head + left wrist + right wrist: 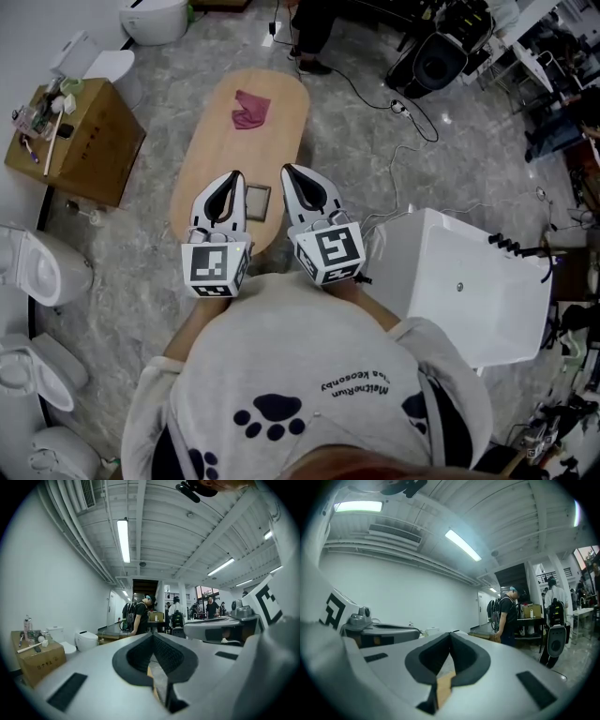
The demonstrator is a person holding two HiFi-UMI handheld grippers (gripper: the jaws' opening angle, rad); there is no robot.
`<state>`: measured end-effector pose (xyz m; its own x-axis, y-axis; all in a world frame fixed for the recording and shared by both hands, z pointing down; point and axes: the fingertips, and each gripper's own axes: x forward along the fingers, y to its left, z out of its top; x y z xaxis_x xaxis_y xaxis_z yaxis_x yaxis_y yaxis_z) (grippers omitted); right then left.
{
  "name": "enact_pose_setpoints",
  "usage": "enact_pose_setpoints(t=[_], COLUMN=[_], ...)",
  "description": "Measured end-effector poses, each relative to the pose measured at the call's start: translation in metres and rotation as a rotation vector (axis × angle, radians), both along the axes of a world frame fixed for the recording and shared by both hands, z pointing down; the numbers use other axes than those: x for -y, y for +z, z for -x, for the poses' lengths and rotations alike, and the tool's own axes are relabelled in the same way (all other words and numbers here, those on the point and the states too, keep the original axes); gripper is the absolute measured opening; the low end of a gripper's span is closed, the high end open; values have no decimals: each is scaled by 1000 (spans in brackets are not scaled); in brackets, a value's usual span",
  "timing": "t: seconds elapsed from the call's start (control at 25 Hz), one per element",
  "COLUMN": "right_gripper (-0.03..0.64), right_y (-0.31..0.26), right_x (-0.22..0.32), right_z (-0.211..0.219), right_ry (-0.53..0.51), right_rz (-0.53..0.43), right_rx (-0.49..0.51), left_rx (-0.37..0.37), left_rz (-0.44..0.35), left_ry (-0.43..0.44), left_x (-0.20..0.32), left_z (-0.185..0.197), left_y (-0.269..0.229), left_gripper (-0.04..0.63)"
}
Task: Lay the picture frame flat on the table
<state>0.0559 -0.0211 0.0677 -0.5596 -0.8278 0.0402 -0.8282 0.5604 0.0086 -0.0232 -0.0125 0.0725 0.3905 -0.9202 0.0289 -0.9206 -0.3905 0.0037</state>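
Head view: the picture frame (257, 202) is seen lying flat on the oval wooden tabletop (211, 150), between the left gripper (230, 183) and the right gripper (292, 178). Both pairs of jaws are pressed together with nothing held. A pink cloth (250, 110) is seen farther along.

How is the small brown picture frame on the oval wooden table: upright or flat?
Flat: the small brown picture frame shows its whole face from above.

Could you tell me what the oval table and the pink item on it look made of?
Oval table: probably wood or wood laminate, given its even light tan, matte surface. Pink item: likely soft cloth, since it lies crumpled in folds.
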Motion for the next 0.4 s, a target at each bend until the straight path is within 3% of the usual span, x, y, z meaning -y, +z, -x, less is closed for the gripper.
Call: enact_pose_setpoints(t=[0.4], right_gripper=[11], right_y=[2], right_x=[-8], right_z=[-13], right_ry=[-17], right_rz=[-1], right_rx=[3], left_rx=[-8], left_rz=[-2], left_ry=[-14], left_x=[-9], left_z=[-16], left_y=[2], left_gripper=[11])
